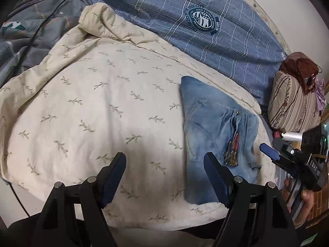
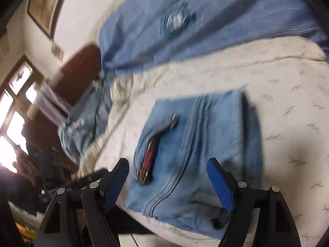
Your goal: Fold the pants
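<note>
A bed is seen covered by a cream quilt [image 1: 98, 107] printed with small green sprigs; it takes up most of both views. Behind it, against the wall, a blue plaid duvet [image 1: 185, 26] with a round dark badge is heaped. A grey-blue blanket [image 1: 30, 26] with a dark cable across it is bunched at the far left. A striped pillow [image 1: 292, 103] with brown and purple cloth piled on it is noted at the right end of the bed.

The pants [image 1: 218, 131], light blue denim, are found folded into a compact bundle on the quilt, near its front edge and to the right of centre in the left wrist view. A beaded red and dark strip [image 2: 150, 158] is seen lying on the top layer of the fold. The right wrist view is blurred.

The left gripper [image 1: 164, 177] is held wide open over bare quilt just left of the pants; nothing is between its blue-padded fingers [image 1: 112, 185].

The right gripper [image 2: 167, 181] is likewise spread wide, above the near edge of the folded pants; the pads are not pressed on the cloth and nothing is gripped. It is also caught at the right edge of the left wrist view, with part of a hand [image 1: 306, 197] on its handle.
</note>
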Demonstrator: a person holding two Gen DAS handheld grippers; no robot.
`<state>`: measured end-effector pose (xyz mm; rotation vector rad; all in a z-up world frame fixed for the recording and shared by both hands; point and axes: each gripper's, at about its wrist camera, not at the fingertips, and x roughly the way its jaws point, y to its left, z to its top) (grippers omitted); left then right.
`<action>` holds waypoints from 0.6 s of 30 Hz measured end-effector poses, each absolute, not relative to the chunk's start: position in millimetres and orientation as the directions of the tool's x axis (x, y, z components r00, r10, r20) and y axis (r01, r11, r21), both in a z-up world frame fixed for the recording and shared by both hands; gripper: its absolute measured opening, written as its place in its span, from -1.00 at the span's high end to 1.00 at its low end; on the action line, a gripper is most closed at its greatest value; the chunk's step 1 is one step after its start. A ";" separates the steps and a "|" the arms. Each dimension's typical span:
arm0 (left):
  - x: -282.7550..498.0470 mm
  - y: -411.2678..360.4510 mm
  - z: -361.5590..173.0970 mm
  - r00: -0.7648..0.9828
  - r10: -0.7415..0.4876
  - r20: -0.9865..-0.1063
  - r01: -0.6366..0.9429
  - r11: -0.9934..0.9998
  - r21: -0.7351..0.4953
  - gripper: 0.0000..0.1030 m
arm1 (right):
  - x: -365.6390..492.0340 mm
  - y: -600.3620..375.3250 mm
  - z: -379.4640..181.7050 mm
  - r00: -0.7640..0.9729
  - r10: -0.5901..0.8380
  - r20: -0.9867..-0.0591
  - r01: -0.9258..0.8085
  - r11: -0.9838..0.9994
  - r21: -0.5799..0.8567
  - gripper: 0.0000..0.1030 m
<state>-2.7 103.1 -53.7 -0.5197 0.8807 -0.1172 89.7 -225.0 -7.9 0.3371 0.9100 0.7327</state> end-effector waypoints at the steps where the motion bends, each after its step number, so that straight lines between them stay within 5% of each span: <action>1: 1.4 103.1 -53.2 0.640 -0.323 -0.697 -0.107 0.861 -0.498 -0.52 | 91.1 -239.1 -8.5 0.429 0.707 -0.561 -0.410 0.707 0.577 -0.57; 8: 40.2 84.8 -59.0 0.603 -0.376 -0.704 -0.088 0.846 -0.526 -0.52 | 110.9 -298.6 -38.9 0.502 0.717 -0.483 -0.232 0.650 0.724 -0.57; 18: 83.2 49.5 -81.2 0.532 -0.436 -0.726 -0.096 0.821 -0.563 -0.47 | 111.1 -315.2 -51.5 0.496 0.696 -0.519 -0.190 0.670 0.717 -0.57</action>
